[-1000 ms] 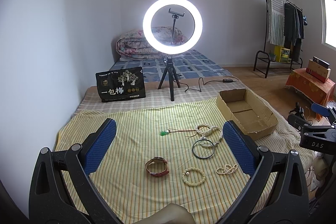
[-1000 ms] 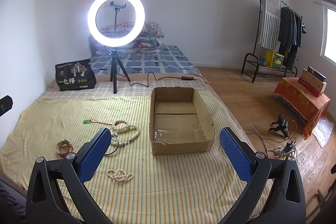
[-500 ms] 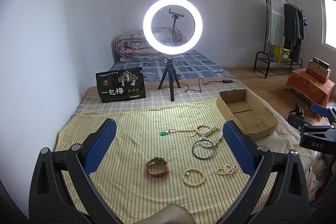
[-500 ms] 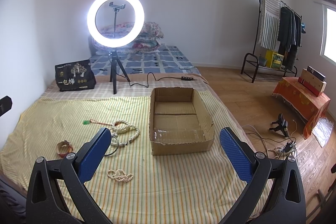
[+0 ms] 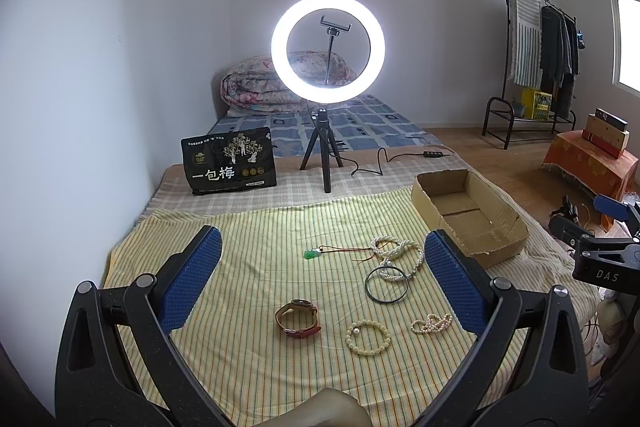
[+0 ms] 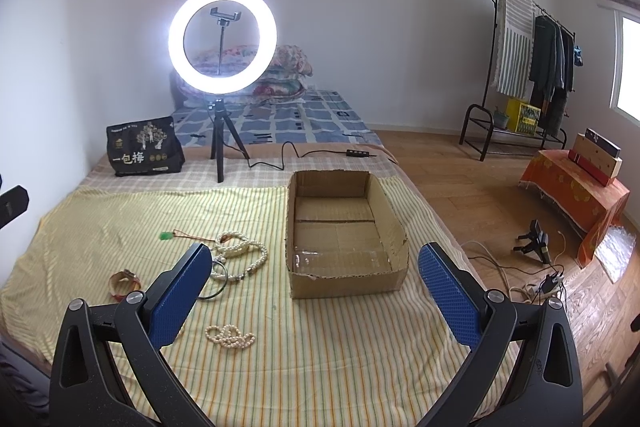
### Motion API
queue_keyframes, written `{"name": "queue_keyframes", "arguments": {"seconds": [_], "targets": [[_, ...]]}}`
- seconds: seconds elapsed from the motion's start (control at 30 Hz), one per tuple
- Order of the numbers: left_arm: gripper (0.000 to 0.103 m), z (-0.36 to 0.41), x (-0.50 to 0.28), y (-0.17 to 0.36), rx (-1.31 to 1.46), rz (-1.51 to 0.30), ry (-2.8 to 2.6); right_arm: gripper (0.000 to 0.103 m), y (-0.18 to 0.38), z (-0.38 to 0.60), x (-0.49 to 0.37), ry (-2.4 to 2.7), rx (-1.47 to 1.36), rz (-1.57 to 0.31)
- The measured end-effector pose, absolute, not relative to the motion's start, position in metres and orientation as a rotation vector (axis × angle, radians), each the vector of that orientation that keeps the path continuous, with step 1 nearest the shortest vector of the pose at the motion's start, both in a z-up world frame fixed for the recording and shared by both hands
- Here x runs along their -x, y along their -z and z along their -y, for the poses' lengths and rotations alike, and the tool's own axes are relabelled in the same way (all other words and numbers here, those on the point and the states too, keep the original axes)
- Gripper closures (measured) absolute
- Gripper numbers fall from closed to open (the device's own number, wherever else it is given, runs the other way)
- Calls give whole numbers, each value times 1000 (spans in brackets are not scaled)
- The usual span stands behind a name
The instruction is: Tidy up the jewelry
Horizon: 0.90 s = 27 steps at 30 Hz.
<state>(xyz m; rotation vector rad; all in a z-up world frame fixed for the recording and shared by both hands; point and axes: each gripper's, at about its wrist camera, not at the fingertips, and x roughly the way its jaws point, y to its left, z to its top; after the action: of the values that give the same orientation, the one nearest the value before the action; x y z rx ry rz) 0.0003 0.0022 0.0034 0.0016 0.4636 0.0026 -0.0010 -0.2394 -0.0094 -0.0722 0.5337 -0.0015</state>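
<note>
Left gripper: held above the near edge of the bed, fingers wide apart, nothing between them.
Right gripper: held above the near right part of the bed, fingers likewise wide apart and empty.
Nearest pieces: a cream bead bracelet, a small pearl bracelet and a brown strap watch are laid on the striped cloth near its near edge, each apart from the others.
Middle pieces: a black bangle is overlapped by a long pearl strand; a green pendant on a red cord is laid just to the left.
Cardboard box: open-topped and empty, set toward the right edge of the bed, well apart from the jewelry.
Step in hand: judged to be the first pick, nothing yet taken.
How it is best done: a loose single piece near the edge should be taken first; the fingers should be lowered astride it and closed across the band. The tangled strand and bangle are better left until later, since one may be dragged along with the other.
</note>
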Motion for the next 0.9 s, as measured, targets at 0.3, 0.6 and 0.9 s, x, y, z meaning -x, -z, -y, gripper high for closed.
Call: {"name": "queue_keyframes", "arguments": {"seconds": [0.3,0.6,0.9], "targets": [[0,-2,0,-3,0,-463,-3,0,9,240,2,1,73,-534],[0,-2,0,-3,-1,-462,-3,0,10,239,3,0,74,-534],[0,-2,0,-2,-2,-466,-4,0,10,239,3,3,73,-536]]}}
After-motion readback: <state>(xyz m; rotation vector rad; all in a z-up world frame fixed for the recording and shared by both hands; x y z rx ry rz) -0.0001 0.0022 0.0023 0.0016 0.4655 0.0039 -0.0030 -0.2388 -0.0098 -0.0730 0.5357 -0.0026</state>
